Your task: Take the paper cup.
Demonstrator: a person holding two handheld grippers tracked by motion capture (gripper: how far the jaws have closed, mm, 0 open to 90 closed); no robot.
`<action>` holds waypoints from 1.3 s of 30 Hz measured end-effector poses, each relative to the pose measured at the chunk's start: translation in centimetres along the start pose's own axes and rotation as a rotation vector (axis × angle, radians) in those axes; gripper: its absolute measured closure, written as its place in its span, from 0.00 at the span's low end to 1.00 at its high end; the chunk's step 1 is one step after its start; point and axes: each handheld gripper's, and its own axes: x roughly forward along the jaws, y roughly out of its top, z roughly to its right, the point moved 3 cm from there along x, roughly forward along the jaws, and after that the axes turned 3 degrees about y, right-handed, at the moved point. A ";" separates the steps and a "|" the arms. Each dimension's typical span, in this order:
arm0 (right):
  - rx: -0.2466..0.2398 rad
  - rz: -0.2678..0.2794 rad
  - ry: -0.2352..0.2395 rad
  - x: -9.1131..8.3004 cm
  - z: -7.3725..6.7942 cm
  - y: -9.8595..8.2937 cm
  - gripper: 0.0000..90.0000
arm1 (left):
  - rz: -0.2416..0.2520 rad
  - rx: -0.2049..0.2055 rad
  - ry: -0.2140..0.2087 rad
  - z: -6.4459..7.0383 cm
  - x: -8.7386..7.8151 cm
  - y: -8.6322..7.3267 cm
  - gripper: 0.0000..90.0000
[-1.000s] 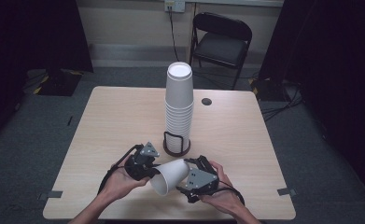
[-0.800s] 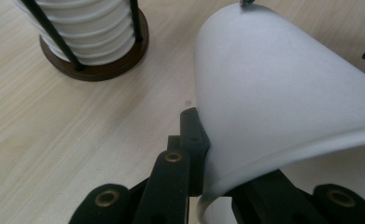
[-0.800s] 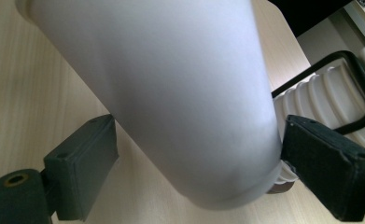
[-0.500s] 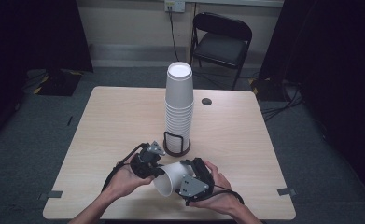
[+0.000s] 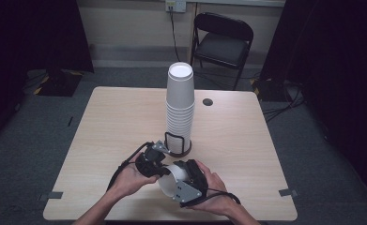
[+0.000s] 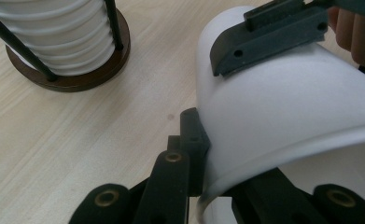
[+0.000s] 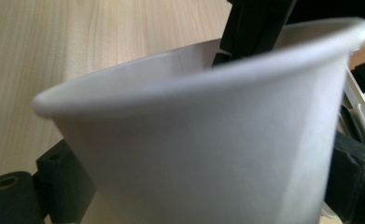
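Just in front of the cup stack (image 5: 180,108), my right gripper (image 5: 187,180) and left gripper (image 5: 154,161) both clamp one paper cup (image 5: 171,179); squeezing harder could crush it.

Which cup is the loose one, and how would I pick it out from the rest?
Start at the tall stack of white cups standing in a wire holder mid-table, then drop to the near edge where the person's hands meet. The loose cup lies on its side between the left tool and right tool, unlike the nested, upturned ones.
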 end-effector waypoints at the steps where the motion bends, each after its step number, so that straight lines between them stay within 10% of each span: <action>1: 0.000 0.006 0.002 0.1 0.0 0.0 0.08 | 0.005 -0.008 -0.005 0.0 0.1 0.0 0.96; 28: 0.032 0.048 -0.015 0.4 0.2 0.9 0.09 | 0.068 -0.079 -0.033 -0.3 -0.2 -0.1 0.95; 39: 0.125 0.086 -0.001 -0.1 0.8 0.7 0.12 | 0.123 -0.106 -0.062 -0.3 -0.3 0.2 0.88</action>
